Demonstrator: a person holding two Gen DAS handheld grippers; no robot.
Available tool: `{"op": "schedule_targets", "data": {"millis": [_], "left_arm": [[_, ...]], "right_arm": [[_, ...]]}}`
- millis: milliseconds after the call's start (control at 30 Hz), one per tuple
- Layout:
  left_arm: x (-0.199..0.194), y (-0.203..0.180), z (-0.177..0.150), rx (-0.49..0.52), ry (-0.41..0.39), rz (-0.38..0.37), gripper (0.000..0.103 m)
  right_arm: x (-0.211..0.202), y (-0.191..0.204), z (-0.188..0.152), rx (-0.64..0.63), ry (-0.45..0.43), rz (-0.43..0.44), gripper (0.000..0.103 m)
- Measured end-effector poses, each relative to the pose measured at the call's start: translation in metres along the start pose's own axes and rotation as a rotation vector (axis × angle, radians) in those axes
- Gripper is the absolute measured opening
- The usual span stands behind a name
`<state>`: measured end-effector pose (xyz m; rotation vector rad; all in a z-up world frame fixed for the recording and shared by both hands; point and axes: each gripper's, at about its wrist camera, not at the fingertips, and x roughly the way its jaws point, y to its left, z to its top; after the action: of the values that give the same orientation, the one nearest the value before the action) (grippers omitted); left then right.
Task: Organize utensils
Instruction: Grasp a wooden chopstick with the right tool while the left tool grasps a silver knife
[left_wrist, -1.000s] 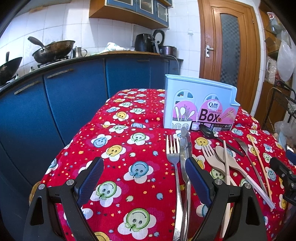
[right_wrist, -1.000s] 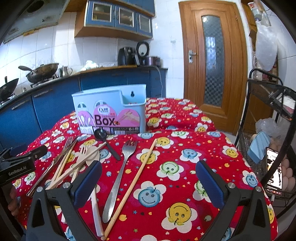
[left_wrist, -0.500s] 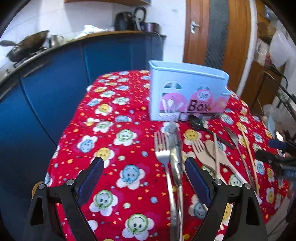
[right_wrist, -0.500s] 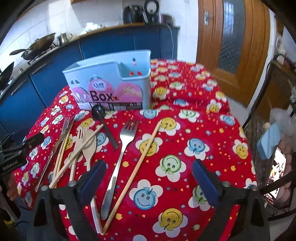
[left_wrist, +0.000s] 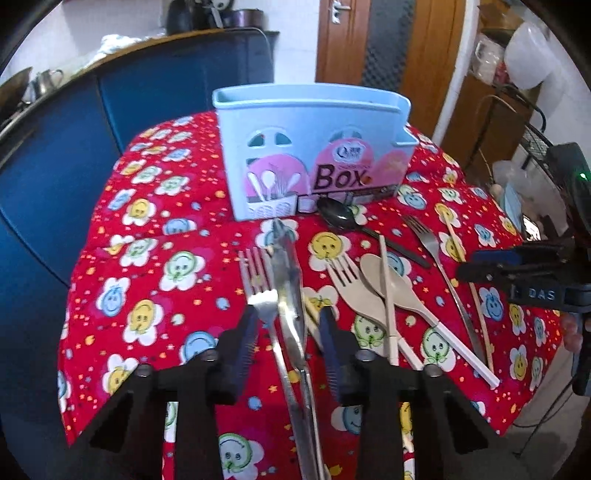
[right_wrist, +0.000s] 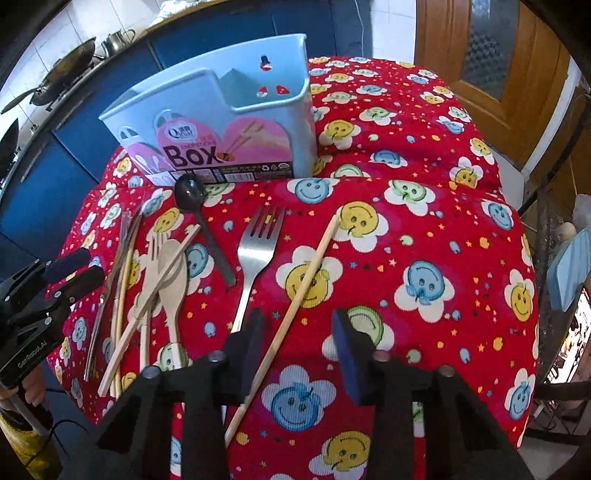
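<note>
Risk noted: left hand-held gripper (left_wrist: 288, 328), part-open, straddles both steel fork (left_wrist: 258, 291) and knife (left_wrist: 290, 288) on the table (left_wrist: 147, 258) and may pinch both. Right hand-held gripper (right_wrist: 299, 343), open, brackets chopstick (right_wrist: 295, 295); box (right_wrist: 229, 129) stands behind.

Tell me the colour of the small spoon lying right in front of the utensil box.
Black spoon, bowl and handle alike; clearest in the right wrist view.
</note>
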<state>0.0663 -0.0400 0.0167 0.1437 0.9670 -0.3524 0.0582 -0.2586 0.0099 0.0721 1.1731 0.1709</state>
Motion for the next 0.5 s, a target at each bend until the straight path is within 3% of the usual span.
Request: {"op": "schedule_targets", "data": {"millis": [167,267,500], "left_arm": [[0.012,0.002,0.008,-0.019,0.040,-0.033,0.020],[0.019,0.004,0.012,-0.047,0.059,-0.060,0.007],[0.021,0.017,0.006,-0.115,0.101,-0.114,0.004]], "right_arm": [[0.004,0.002,0.007,-0.026,0.021,-0.026,0.026],[0.007,0.002,0.012,-0.037,0.032,-0.036,0.014],[0.007,0.007,0.011,-0.092,0.063,-0.013,0.006]]}}
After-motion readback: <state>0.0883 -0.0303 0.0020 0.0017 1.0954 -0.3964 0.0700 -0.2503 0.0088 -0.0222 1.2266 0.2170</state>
